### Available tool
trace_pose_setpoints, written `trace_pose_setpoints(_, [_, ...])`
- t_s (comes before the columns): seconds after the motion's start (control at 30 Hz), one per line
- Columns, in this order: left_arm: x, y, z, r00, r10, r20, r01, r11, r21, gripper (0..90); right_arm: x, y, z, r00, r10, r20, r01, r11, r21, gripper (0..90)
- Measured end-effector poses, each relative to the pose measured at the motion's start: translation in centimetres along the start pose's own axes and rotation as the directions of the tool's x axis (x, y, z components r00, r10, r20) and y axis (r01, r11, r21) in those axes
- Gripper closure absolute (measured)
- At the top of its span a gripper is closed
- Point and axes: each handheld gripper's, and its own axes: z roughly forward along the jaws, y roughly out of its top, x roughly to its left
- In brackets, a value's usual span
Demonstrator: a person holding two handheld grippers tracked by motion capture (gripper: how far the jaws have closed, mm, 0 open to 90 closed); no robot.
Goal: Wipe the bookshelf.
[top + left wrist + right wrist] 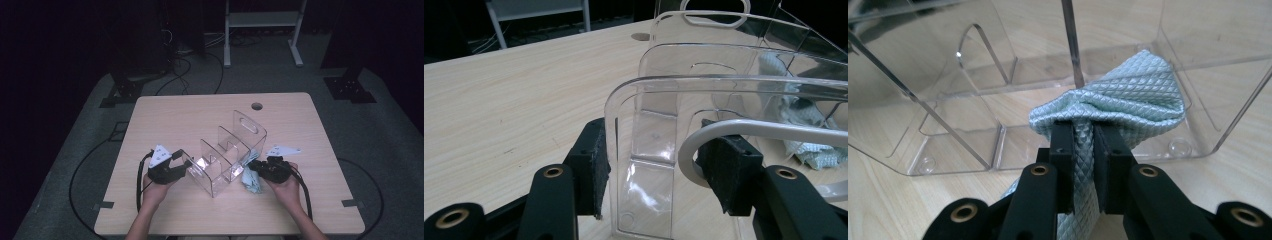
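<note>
High view: a clear plastic organizer [227, 160] stands near the middle of the wooden table [165, 115], slightly toward the person's edge. Its long axis runs diagonally, from the near left up to the far right, where the tallest panel with its handle slot rises. The left gripper [182, 161] meets the organizer's near-left end; the right gripper [253, 166] sits at its near-right side with a pale teal cloth [251, 181] bunched just below it on the tabletop. Wide bare wood lies on the far side and toward both side edges; a round cable hole [257, 106] sits near the far edge.

Left gripper view: the jaws straddle the organizer's [659, 150] end wall. The left pad lies right against that wall, the right pad just inside the compartment, so the left gripper [659, 175] is clamped on the organizer's end. The dividers recede one behind another away from the camera, and the cloth [809, 135] shows through them at the right.

Right gripper view: the right gripper [1083, 155] is clenched on a fold of the quilted cloth [1128, 100], which fans out above the pads against the organizer's [948, 90] clear side wall. Open compartments lie beyond.
</note>
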Motion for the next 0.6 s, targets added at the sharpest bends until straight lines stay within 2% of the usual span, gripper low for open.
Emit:
trace_pose_setpoints(0.07, [-0.1, 0.0, 0.0, 1.0000, 0.004, -0.003, -0.004, 1.0000, 0.002, 46.7, 0.0, -0.2, 0.3, 0.9999, 0.009, -0.004, -0.009, 1.000, 0.011, 79.8])
trace_pose_setpoints(0.13, [-0.1, 0.0, 0.0, 1.0000, 0.003, -0.003, -0.003, 1.0000, 0.002, 46.7, -0.3, -0.9, 1.2, 0.9997, 0.023, -0.004, -0.023, 0.998, 0.055, 79.7])
trace_pose_setpoints(0.2, [-0.1, 0.0, 0.0, 1.0000, 0.003, -0.004, -0.003, 1.0000, 0.002, 46.6, -0.4, -1.3, 1.6, 0.9998, 0.021, 0.001, -0.021, 0.997, 0.069, 79.8])
trace_pose_setpoints(0.27, [-0.1, 0.0, 0.0, 1.0000, -0.003, -0.003, 0.003, 1.0000, -0.001, 46.6, -0.2, -0.9, 1.2, 0.9999, 0.009, 0.005, -0.010, 0.999, 0.053, 79.8])
trace_pose_setpoints(0.33, [-0.1, 0.0, 0.0, 1.0000, 0.001, -0.003, -0.001, 1.0000, 0.000, 46.6, 0.1, -0.3, 0.3, 1.0000, 0.001, 0.002, -0.001, 1.000, 0.005, 79.9])
trace_pose_setpoints(0.4, [-0.1, 0.0, 0.0, 1.0000, -0.005, -0.003, 0.005, 1.0000, -0.004, 46.7, 0.2, 0.0, 0.0, 1.0000, -0.004, -0.001, 0.004, 1.000, -0.005, 79.8])
trace_pose_setpoints(0.47, [-0.1, 0.0, 0.0, 1.0000, 0.000, -0.003, 0.000, 1.0000, -0.002, 46.7, 0.1, -0.4, 0.5, 1.0000, 0.006, -0.005, -0.006, 1.000, 0.014, 79.8])
trace_pose_setpoints(0.53, [-0.1, 0.0, 0.0, 1.0000, 0.004, -0.004, -0.004, 1.0000, 0.000, 46.7, -0.2, -1.2, 1.4, 0.9998, 0.015, -0.013, -0.014, 0.998, 0.060, 79.7])
trace_pose_setpoints(0.6, [-0.1, 0.0, 0.0, 1.0000, 0.002, -0.004, -0.002, 1.0000, -0.002, 46.6, -0.3, -1.4, 1.6, 0.9991, 0.037, -0.022, -0.035, 0.997, 0.068, 79.8])
